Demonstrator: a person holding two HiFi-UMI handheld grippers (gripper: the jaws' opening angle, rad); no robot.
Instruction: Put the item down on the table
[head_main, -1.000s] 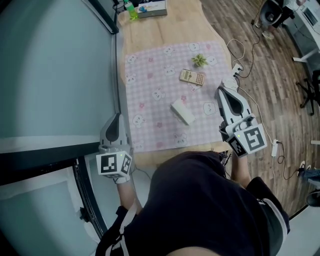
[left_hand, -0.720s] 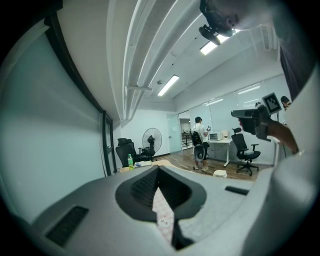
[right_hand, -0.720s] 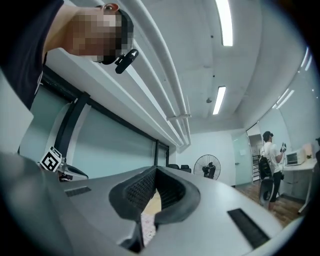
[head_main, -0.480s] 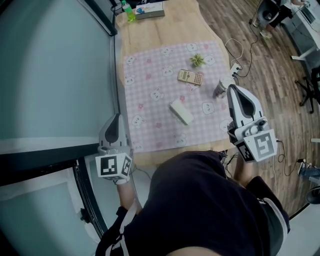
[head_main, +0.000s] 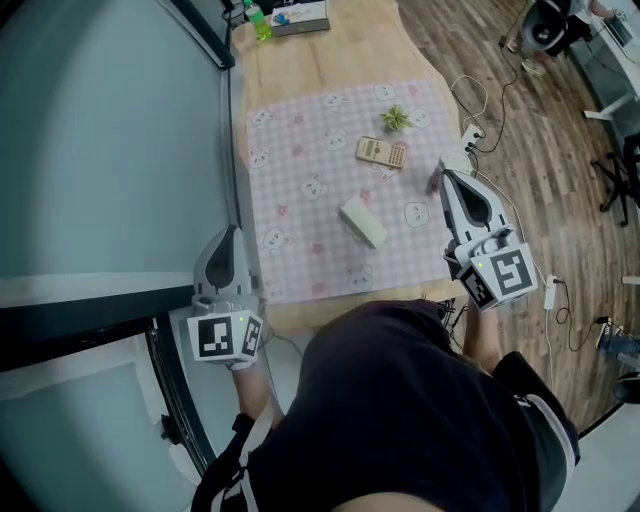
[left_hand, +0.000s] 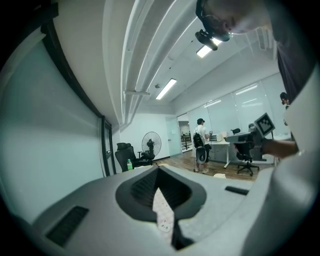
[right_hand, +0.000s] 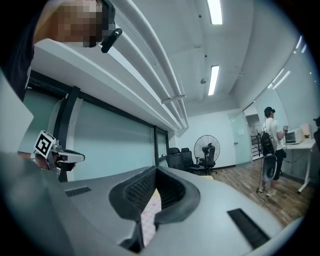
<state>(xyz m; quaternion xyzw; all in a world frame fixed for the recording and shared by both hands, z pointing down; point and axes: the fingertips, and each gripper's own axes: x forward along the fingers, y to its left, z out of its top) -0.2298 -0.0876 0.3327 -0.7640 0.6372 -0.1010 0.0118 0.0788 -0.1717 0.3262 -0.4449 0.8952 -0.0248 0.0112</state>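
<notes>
**Item:** white block (head_main: 364, 222). It lies flat on the pink checked cloth (head_main: 300, 190) near the middle of the frame, touching neither gripper. Judged already set down on the counter (head_main: 330, 65).

**Left gripper** (head_main: 232, 236): lower left, by the counter's near corner. Jaws closed together, nothing between them.

**Right gripper** (head_main: 444, 181): at the cloth's right edge. Jaws closed together, empty.

**Handling:** with the block at rest, hold both grippers clear of it. Stay off the calculator (head_main: 383, 152) and the green sprig (head_main: 397, 119) above it, and do not drag the cloth.

**Writing:** only the square markers on your gripper cubes show. Print on the calculator, and on the bottle (head_main: 262, 24) and box (head_main: 301, 17) at the top edge, is too small to read.
</notes>
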